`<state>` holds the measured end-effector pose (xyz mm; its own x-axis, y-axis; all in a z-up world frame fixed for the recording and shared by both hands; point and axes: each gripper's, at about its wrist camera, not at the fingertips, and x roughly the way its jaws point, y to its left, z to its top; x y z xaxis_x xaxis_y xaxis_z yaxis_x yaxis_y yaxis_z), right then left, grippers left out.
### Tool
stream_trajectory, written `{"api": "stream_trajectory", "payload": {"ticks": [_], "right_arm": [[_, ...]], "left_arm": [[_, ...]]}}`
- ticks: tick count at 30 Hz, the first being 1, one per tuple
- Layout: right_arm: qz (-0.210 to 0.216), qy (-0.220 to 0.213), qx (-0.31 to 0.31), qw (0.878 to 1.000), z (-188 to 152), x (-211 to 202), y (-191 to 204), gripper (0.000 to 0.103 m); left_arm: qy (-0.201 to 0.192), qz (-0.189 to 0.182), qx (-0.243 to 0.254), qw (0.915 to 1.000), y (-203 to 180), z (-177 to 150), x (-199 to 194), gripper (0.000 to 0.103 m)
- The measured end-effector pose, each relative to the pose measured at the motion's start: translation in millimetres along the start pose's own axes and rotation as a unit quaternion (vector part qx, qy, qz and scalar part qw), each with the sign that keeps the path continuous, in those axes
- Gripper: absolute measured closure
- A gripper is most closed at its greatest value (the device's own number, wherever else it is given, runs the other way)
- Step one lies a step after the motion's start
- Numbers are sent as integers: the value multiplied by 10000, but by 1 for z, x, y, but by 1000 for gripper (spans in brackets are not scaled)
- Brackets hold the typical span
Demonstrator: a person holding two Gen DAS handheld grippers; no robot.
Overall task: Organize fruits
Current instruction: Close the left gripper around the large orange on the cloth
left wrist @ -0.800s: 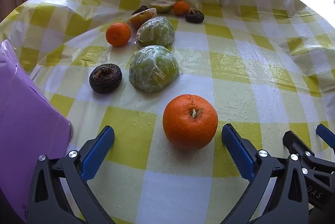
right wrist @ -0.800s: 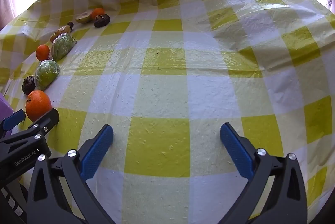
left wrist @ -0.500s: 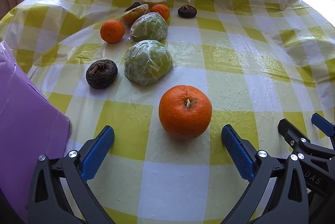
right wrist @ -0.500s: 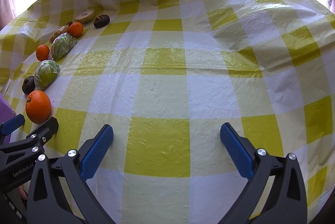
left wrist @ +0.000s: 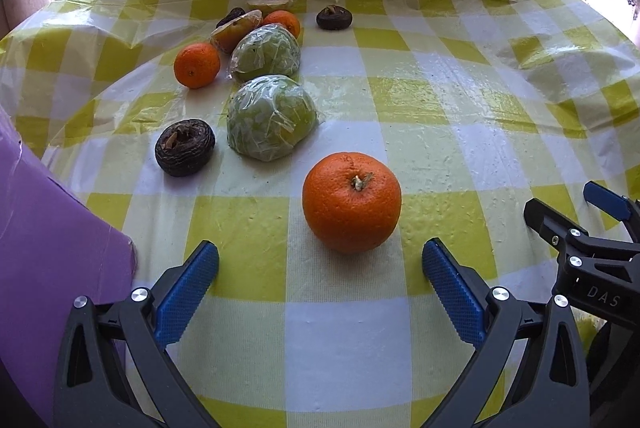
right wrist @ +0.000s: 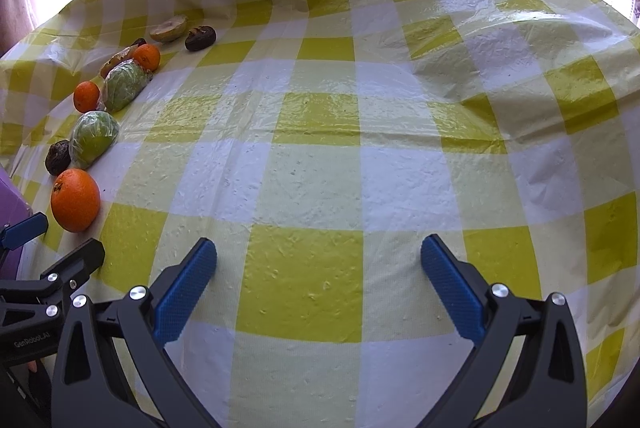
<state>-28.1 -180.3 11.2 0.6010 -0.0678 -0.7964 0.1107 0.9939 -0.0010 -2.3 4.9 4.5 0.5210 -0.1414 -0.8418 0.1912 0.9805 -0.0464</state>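
A large orange (left wrist: 351, 202) lies on the yellow checked tablecloth just ahead of my open, empty left gripper (left wrist: 320, 278). Behind it lie two plastic-wrapped green fruits (left wrist: 270, 122) (left wrist: 266, 54), a dark wrinkled fruit (left wrist: 184, 147), two small oranges (left wrist: 197, 65) (left wrist: 285, 22), a wrapped brownish piece (left wrist: 234, 32), another dark fruit (left wrist: 334, 18) and a cut pale fruit (left wrist: 272, 1). My right gripper (right wrist: 319, 276) is open and empty over bare cloth; the fruit row shows at its far left, the large orange (right wrist: 75, 200) nearest.
A purple bag or box (left wrist: 48, 252) stands at the left beside my left gripper. The right gripper's fingers (left wrist: 560, 224) show at the left view's right edge. The tablecloth (right wrist: 320, 164) has wrinkled plastic folds at the back, under bright windows.
My left gripper has drawn back and lifted a little from the large orange, which now sits further ahead. The right gripper has hardly moved.
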Motion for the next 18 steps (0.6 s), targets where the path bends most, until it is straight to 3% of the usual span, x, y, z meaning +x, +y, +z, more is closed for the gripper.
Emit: {"api": "stream_trajectory", "payload": {"ticks": [3,6,16,18], "right_arm": [[42,23,-70,10000,1,1,0,1],[91,50,-110,9999,2,1,-1,1],[102,50,-110,9999,2,2,-1,1],[104,51,-109,9999,2,1,-2,1]], "left_arm": [[-141,96,5,9999,-1,6,-2,9],[-208,142,160,9996,-6,9,0,21],[-380,-45,211,9990,-6,14,3,22],[-360,-56,200,9991,-6,14,4,15]]}}
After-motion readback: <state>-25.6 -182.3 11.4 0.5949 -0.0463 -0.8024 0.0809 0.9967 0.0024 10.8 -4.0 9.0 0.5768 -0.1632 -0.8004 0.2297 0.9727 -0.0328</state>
